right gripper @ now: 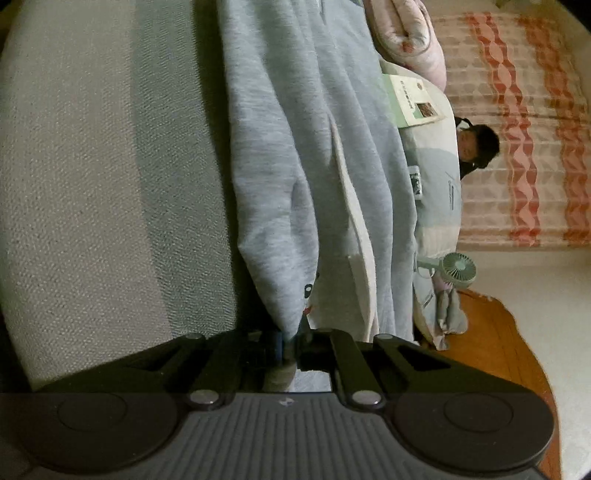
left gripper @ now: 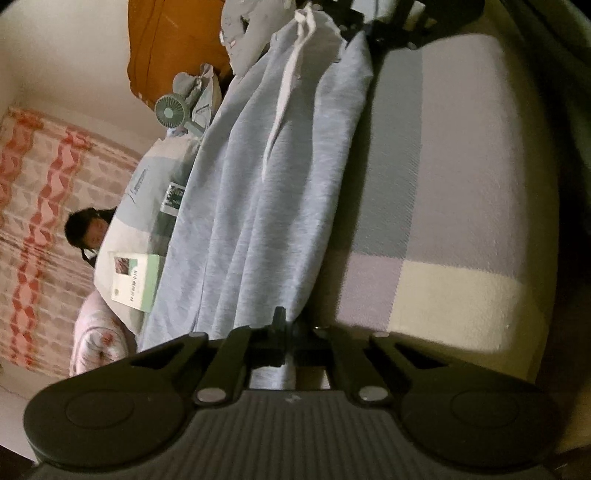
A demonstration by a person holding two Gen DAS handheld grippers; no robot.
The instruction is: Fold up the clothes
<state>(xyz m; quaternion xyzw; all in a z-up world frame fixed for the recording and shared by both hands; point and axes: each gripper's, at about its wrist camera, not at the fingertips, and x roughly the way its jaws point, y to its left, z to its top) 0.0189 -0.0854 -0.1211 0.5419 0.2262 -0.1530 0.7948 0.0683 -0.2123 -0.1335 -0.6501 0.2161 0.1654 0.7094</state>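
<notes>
A light blue-grey garment (left gripper: 266,184) with a white strip (left gripper: 291,74) lies stretched lengthwise on the checked bed sheet (left gripper: 443,184). My left gripper (left gripper: 286,325) is shut on the near edge of the cloth, which bunches between its fingers. At the far end, in the left wrist view, my right gripper (left gripper: 364,31) pinches the other end. In the right wrist view the right gripper (right gripper: 291,332) is shut on a gathered corner of the same garment (right gripper: 295,147), with the white strip (right gripper: 354,221) running away from it. Grey sheet (right gripper: 92,184) lies bare beside the cloth.
Beyond the garment lie a pillow with a book (left gripper: 135,280) on it, a small green hand fan (left gripper: 170,109) and a pink quilt (left gripper: 98,339). An orange wooden headboard (left gripper: 173,48) stands at one end. A person (left gripper: 86,232) sits past the bed before a pink curtain (left gripper: 37,221).
</notes>
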